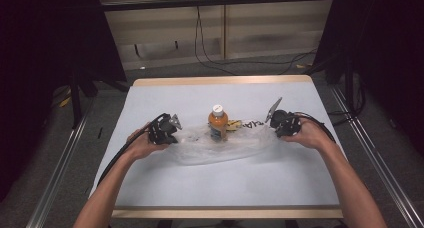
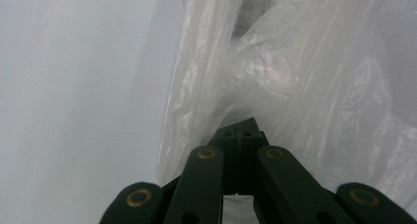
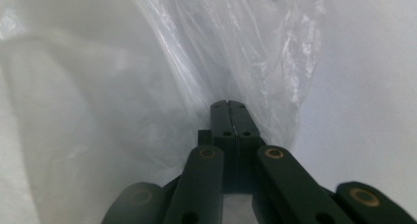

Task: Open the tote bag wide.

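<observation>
Clear plastic bag (image 1: 220,145) lies mid-table, orange bottle (image 1: 218,124) upright at its 12 o'clock edge. Left gripper (image 1: 167,129) at 9 o'clock, right gripper (image 1: 279,122) at 3, each clamped tight on thin, crinkly, glossy film. Best pulled evenly outward, low, to avoid tearing or toppling the bottle.

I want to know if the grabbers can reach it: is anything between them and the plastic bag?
No. Both the left gripper and right gripper are pinched on the plastic bag.
</observation>
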`<state>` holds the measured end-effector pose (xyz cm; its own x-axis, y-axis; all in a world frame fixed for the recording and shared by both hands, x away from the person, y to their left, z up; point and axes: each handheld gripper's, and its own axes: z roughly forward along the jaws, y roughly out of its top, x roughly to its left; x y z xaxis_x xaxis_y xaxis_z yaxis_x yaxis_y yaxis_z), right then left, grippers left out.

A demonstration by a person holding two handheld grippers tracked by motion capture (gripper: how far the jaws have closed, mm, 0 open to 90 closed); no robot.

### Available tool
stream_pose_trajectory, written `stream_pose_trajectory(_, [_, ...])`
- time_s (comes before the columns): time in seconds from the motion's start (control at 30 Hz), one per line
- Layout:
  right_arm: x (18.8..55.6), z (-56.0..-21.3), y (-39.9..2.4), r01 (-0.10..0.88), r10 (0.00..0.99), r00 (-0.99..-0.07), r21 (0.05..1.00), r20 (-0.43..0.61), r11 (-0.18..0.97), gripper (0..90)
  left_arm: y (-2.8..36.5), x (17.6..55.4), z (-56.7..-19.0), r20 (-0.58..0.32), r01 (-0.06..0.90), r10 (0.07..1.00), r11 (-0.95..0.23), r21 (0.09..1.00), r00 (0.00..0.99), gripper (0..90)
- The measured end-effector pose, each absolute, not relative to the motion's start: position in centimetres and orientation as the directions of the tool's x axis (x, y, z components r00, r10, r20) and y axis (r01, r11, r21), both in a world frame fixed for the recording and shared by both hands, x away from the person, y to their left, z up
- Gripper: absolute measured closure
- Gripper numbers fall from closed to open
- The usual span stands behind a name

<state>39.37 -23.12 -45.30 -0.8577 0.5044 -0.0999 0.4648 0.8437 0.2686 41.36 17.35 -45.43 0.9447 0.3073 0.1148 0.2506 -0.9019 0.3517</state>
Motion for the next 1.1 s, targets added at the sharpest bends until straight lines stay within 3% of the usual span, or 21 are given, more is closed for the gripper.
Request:
stream_pose_trajectory(0.27, [39.5, -45.4, -23.7, 0.509, 0.553, -0.831, 0.318, -0.060, 0.800, 90.0, 17.8, 41.8, -45.5, 0.063, 0.294, 0.344, -0.873, 0.390, 0.937, 90.0])
stream_pose_trajectory(0.4, [39.3, -45.1, -23.2, 0.507, 0.559, -0.829, 0.371, -0.038, 0.778, 90.0, 17.8, 41.6, -45.3, 0.029, 0.302, 0.356, -0.831, 0.468, 0.934, 90.0])
stream_pose_trajectory(0.47, [39.5, -44.3, -23.3, 0.486, 0.552, -0.834, 0.458, -0.013, 0.745, 90.0, 17.7, 41.1, -44.8, 0.016, 0.293, 0.351, -0.805, 0.516, 0.936, 90.0])
stream_pose_trajectory(0.67, [39.4, -42.2, -23.4, 0.446, 0.536, -0.844, 0.571, 0.013, 0.689, 90.0, 17.7, 40.6, -43.4, 0.016, 0.272, 0.344, -0.767, 0.581, 0.939, 90.0])
stream_pose_trajectory(0.93, [40.2, -39.5, -21.6, 0.399, 0.508, -0.861, 0.634, 0.012, 0.662, 90.0, 17.3, 39.6, -40.6, 0.039, 0.226, 0.320, -0.743, 0.631, 0.946, 90.0])
stream_pose_trajectory(1.1, [41.6, -38.4, -18.4, 0.375, 0.468, -0.884, 0.610, 0.007, 0.698, 90.0, 15.3, 38.6, -39.1, 0.068, 0.161, 0.263, -0.754, 0.636, 0.962, 90.0])
